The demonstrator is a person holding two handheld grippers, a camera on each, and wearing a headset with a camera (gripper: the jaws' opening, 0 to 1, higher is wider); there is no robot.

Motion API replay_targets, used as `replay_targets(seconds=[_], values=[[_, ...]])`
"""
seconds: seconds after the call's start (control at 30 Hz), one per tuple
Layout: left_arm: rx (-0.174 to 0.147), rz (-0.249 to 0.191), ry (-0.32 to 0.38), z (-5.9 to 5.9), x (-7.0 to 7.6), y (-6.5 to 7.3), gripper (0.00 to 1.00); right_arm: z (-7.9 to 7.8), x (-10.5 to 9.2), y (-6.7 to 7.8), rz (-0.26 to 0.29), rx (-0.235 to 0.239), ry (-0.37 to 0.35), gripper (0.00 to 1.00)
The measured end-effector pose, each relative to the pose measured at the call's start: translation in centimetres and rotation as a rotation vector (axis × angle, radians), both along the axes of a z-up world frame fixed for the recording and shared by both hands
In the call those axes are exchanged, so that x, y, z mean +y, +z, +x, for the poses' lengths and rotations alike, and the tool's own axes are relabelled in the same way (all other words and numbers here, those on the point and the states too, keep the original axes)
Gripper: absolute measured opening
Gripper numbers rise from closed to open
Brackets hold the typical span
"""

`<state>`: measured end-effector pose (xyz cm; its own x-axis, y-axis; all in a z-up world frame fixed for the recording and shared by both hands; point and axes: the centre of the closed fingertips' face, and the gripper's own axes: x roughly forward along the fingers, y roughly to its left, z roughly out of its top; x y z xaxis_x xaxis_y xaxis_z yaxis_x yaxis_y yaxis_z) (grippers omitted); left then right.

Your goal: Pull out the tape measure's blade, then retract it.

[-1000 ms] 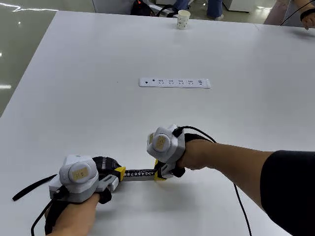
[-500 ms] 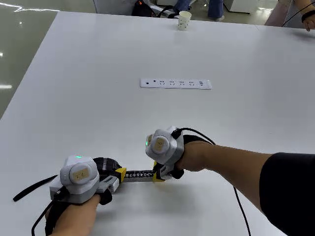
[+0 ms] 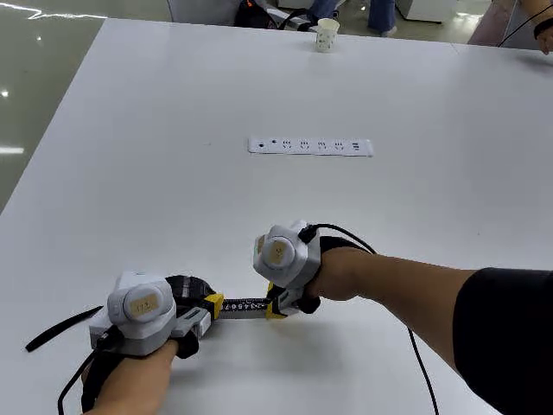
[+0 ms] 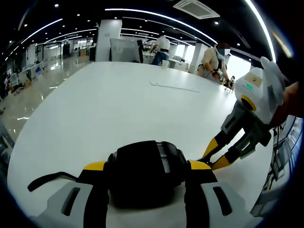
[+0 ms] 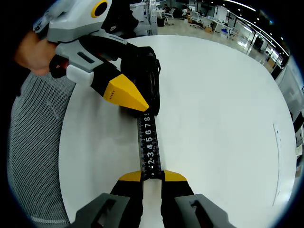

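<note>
Right gripper view: black round-cased tape measure (image 5: 142, 71) anchored by one claw, its black numbered blade (image 5: 149, 142) held out by the other.

The tape measure lies at the near edge of the white bench (image 3: 173, 130), with a short run of blade stretched low and straight from its mouth. The left claw (image 4: 147, 166) is clamped on the case, one yellow-tipped jaw on each side; I judge this is to brace it, so a pull works against the spring rather than dragging the case. The right claw (image 5: 152, 176) is pinched on the blade's free end and in line with the strip, which should stop it twisting or kinking. Little blade is out; I cannot tell whether it is going out or feeding back. Well apart up the bench lie a white power strip (image 3: 311, 146) and a white paper cup (image 3: 326, 35).
</note>
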<state>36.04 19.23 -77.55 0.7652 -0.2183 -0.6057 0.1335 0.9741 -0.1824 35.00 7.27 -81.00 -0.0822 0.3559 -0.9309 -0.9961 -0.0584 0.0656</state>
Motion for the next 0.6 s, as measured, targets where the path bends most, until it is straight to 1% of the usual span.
replay_targets(seconds=[0.6], values=[[0.010,-0.008,-0.003,-0.06,0.04,0.00,0.60,-0.06,0.89,0.03,0.006,-0.005,-0.003,0.10]])
